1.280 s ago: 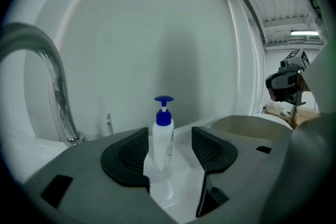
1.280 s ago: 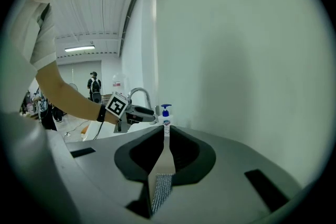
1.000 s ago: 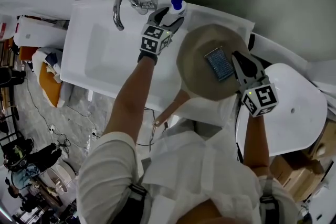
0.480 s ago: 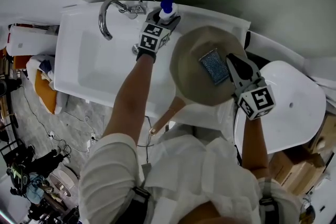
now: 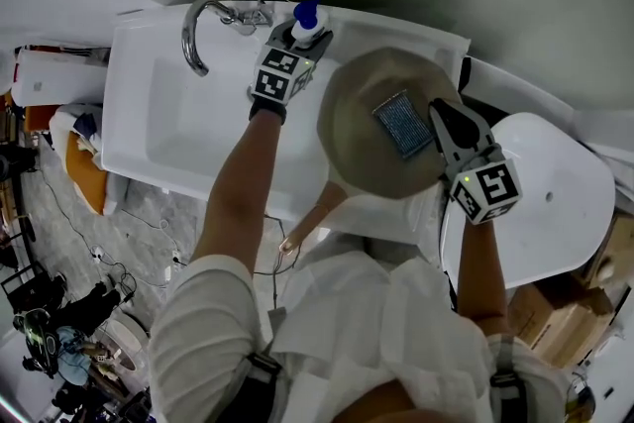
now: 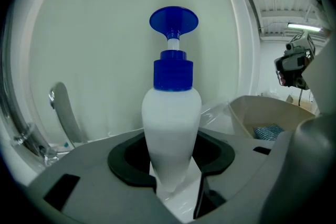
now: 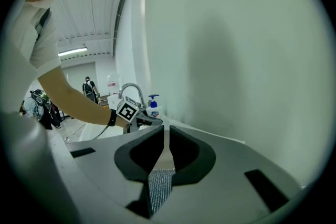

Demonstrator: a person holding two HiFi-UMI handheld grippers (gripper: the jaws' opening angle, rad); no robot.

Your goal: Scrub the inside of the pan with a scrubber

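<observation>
A tan pan (image 5: 362,139) with a wooden handle lies across the right end of the white sink (image 5: 149,129). A blue-grey scrubber (image 5: 403,123) rests inside it. My right gripper (image 5: 436,114) is shut on the scrubber's edge, and its mesh (image 7: 159,189) shows between the closed jaws of the right gripper (image 7: 165,157). My left gripper (image 5: 300,35) is at the sink's back rim. Its jaws are closing around a white soap bottle (image 6: 172,123) with a blue pump (image 5: 305,13). A thin gap is left beside the bottle, which stands between the left gripper (image 6: 176,176) jaws.
A chrome faucet (image 5: 194,30) arches over the sink's back left. A white rounded surface (image 5: 545,203) lies right of the pan, with cardboard boxes (image 5: 555,322) below it. Cables and orange items (image 5: 84,163) litter the floor at left. A wall stands close behind the sink.
The left gripper has edged forward so that the soap bottle sits between its jaws. The right gripper and scrubber stay at the same spot in the pan.
</observation>
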